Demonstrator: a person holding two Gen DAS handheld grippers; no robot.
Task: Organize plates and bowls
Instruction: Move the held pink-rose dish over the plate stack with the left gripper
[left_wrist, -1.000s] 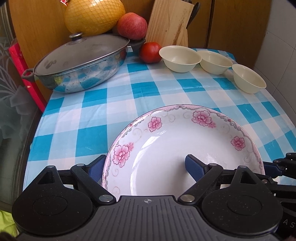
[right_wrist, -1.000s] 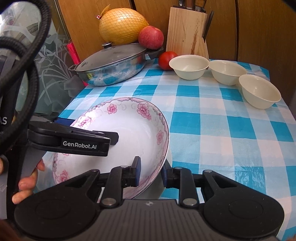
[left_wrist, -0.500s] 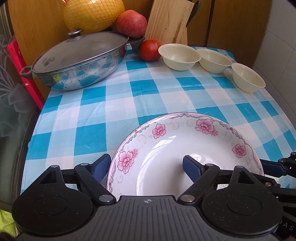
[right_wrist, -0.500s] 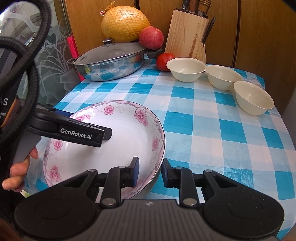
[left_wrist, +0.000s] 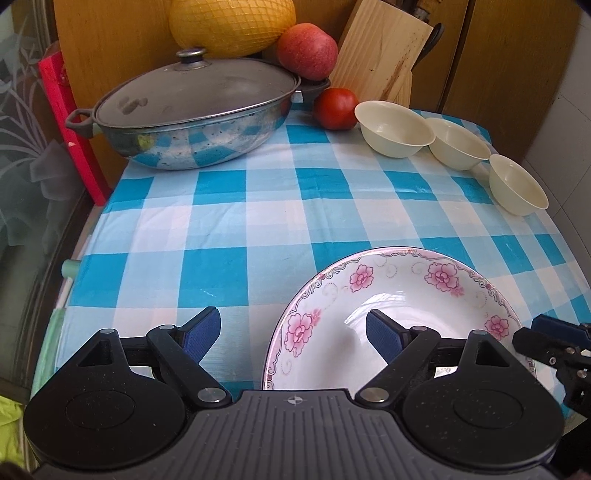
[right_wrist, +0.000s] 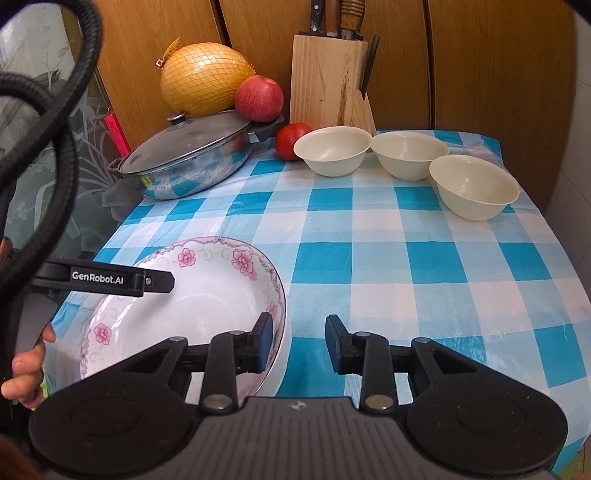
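Flowered plate (right_wrist: 192, 295) lay flat on the checked surface (right_wrist: 424, 266), at its near left corner; three cream bowls (right_wrist: 406, 155) stood in a row at the far right. The plate appeared to be glazed ceramic: stiff, fairly heavy, slippery and breakable, best pinched across its raised rim. Left claw (left_wrist: 293, 332) stood wide open astride the plate's left rim, one finger inside the well, neither pressing. Right claw (right_wrist: 299, 341) was opening, its jaws either side of the right rim with clear gaps, gripping nothing.
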